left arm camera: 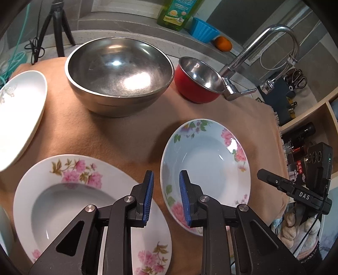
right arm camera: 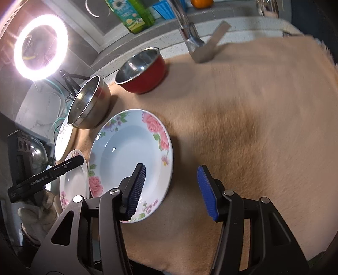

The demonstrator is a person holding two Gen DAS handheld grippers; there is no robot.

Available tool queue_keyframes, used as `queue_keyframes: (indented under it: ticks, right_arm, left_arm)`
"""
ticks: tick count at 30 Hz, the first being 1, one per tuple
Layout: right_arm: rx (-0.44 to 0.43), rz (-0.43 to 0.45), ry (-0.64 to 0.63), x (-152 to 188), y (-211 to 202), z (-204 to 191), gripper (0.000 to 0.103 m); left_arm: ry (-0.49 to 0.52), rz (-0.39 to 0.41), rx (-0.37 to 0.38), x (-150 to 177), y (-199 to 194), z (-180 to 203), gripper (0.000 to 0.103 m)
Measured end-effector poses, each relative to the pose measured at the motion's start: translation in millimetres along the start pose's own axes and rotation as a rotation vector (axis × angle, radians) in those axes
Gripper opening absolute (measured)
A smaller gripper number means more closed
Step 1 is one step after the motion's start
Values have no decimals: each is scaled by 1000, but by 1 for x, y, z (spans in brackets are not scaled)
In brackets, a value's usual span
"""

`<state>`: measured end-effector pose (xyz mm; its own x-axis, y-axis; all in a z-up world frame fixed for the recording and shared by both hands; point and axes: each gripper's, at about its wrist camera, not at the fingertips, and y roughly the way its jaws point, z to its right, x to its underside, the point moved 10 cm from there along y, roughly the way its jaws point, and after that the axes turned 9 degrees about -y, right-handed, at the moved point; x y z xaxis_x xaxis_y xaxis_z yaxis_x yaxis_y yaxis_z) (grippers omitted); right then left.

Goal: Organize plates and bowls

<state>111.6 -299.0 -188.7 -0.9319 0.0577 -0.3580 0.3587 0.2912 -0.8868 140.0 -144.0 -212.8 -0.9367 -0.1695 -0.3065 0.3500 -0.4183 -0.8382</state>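
Note:
A blue-white floral deep plate (left arm camera: 208,167) (right arm camera: 131,158) lies on the tan cloth (left arm camera: 118,137). A white deep plate with pink flowers (left arm camera: 80,209) (right arm camera: 72,186) lies to its left. A plain white plate (left arm camera: 19,114) (right arm camera: 63,139) lies further left. A large steel bowl (left arm camera: 119,74) (right arm camera: 88,103) and a red steel-lined bowl (left arm camera: 198,80) (right arm camera: 143,72) stand at the back. My left gripper (left arm camera: 165,198) is open and empty, above the gap between the two floral plates. My right gripper (right arm camera: 171,188) is open and empty over the blue plate's right rim.
A chrome tap (left arm camera: 253,63) (right arm camera: 190,33) stands behind the red bowl. A green bottle (left arm camera: 177,10), a blue cup (left arm camera: 203,29) and an orange (left arm camera: 224,43) sit on the back ledge. A ring light (right arm camera: 40,46) glows at the left. Shelves (left arm camera: 306,127) are at the right.

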Motion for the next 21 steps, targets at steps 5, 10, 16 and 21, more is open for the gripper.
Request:
queue_keyframes:
  ticks: [5,10,16,21]
  right_arm:
    - [-29,-11,25,4,9,2,46]
    - [-68,-23,55,5,16,3,37]
    - [-100,-41,61,7,25,-1,26]
    - [-109,-54,60,8,31,-3,17]
  left_arm:
    - [5,-20,-9,-4,8,4,23]
    - [16,-32,-26,-3,13,6,23]
    - [11,-52,-36,-3,19,3,23]
    - [17,-63,-39,-2,24,4,17]
